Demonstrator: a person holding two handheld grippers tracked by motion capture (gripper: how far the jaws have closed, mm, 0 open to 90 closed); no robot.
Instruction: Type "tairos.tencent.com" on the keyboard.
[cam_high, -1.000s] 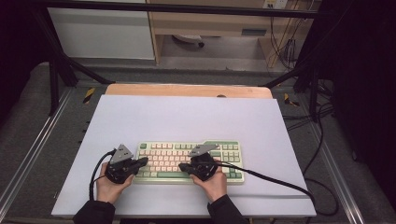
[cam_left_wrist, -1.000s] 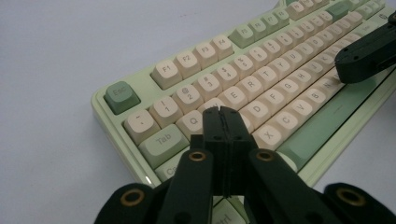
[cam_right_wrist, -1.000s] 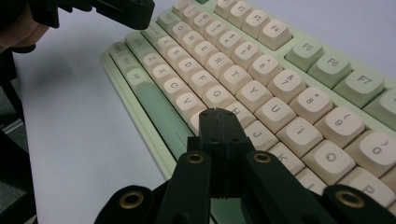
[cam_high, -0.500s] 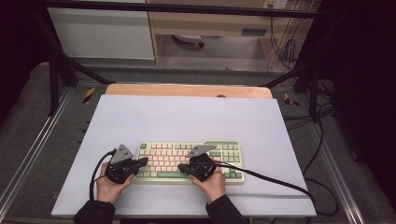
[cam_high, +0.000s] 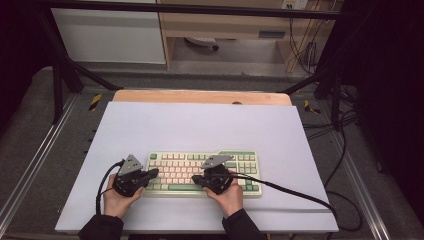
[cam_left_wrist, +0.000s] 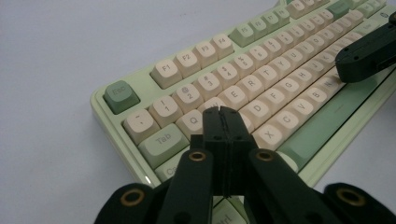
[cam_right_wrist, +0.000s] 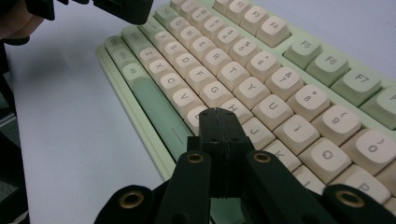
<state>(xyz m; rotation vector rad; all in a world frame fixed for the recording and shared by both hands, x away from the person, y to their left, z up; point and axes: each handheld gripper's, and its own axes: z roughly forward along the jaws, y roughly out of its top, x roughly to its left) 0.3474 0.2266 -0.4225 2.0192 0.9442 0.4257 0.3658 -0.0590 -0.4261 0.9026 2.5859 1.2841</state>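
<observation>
A pale green keyboard (cam_high: 200, 172) with cream keys lies on the white table top, near its front edge. My left gripper (cam_high: 154, 173) hovers at the keyboard's left end, jaws shut with nothing between them. In the left gripper view its tips (cam_left_wrist: 222, 112) sit over the keys near Q and A of the keyboard (cam_left_wrist: 261, 79). My right gripper (cam_high: 199, 179) rests over the lower middle of the keyboard, also shut and empty. In the right gripper view its tips (cam_right_wrist: 218, 113) are above the keys near H and N of the keyboard (cam_right_wrist: 243, 79).
The white table top (cam_high: 200, 125) stretches bare behind the keyboard, with a wooden strip (cam_high: 200, 96) at its far edge. A black cable (cam_high: 290, 192) trails from the right gripper across the table to the right. Metal frame rails flank the table.
</observation>
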